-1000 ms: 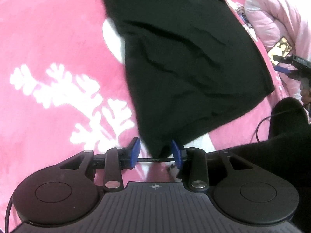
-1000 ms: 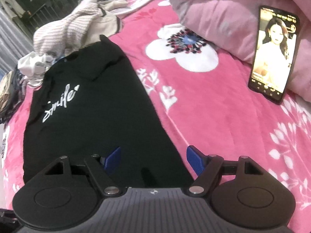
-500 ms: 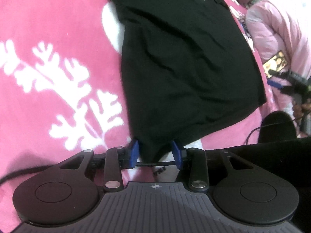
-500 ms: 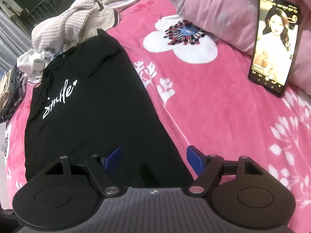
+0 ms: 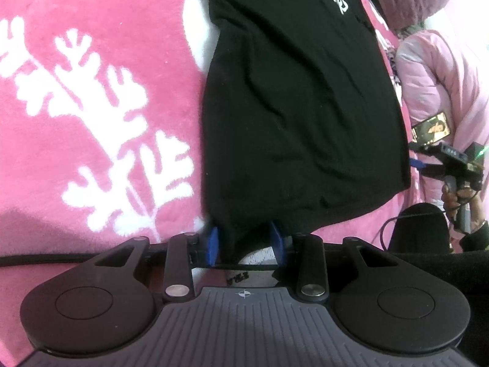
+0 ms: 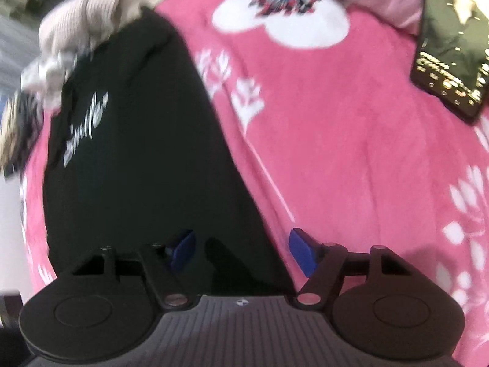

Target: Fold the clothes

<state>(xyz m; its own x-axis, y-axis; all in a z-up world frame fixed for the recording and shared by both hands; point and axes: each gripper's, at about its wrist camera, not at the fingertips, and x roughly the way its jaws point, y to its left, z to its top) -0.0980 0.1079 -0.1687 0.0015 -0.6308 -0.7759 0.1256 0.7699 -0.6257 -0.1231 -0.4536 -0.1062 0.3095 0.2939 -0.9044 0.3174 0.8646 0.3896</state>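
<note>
A black T-shirt (image 5: 299,98) with white script lies spread on a pink flowered blanket (image 5: 91,46). My left gripper (image 5: 245,244) sits at its near hem corner. The blue pads are partly closed, with bunched black cloth filling the gap between them and creases running up from there. In the right wrist view the same T-shirt (image 6: 137,159) stretches away from me. My right gripper (image 6: 243,248) hangs wide open over the other hem corner, with the shirt's right edge running between the fingers. That view is blurred by motion.
A lit phone (image 6: 452,46) leans against a pink duvet (image 5: 443,70) at the right. A heap of other clothes (image 6: 101,15) lies beyond the shirt's collar. A hand (image 5: 455,195) holds the other gripper above a dark rounded object (image 5: 418,229) with a cable.
The left view has swung while the hem corner stayed between its pads, so the shirt edge now runs straighter. The right gripper has moved forward over the shirt, still open.
</note>
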